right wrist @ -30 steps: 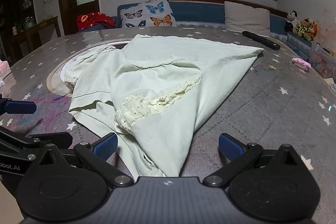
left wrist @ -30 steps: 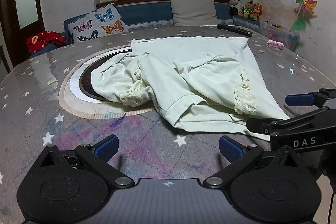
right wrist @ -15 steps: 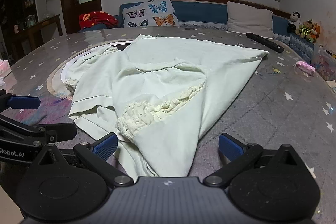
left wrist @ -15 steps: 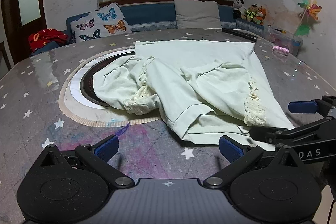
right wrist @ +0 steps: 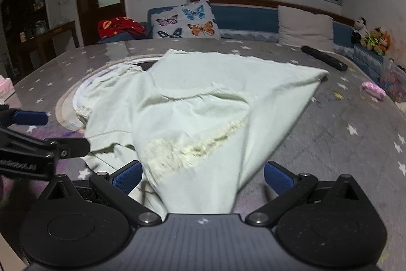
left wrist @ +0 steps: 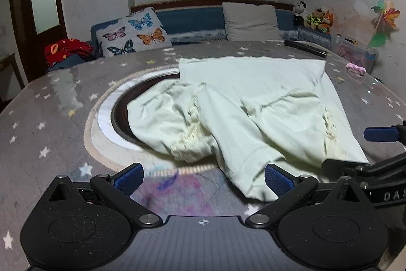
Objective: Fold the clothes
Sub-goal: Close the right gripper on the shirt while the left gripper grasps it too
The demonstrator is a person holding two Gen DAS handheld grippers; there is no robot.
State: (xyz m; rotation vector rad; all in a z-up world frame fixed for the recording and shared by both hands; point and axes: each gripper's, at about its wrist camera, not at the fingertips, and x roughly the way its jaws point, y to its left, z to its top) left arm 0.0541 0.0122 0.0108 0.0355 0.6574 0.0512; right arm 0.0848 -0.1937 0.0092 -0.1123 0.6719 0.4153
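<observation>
I read my right gripper [right wrist: 201, 175] spread wide, the pale green garment [right wrist: 203, 103] lying between its fingers. My left gripper [left wrist: 203, 177] is equally spread, beside the hem. Garment lies crumpled on the star-patterned table [left wrist: 45, 133].

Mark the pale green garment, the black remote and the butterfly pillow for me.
pale green garment [right wrist: 203, 93], right wrist view, on its flat middle panel.
black remote [right wrist: 323, 58], right wrist view, mid-length of its body.
butterfly pillow [left wrist: 133, 34], left wrist view, centre of its printed face.
</observation>
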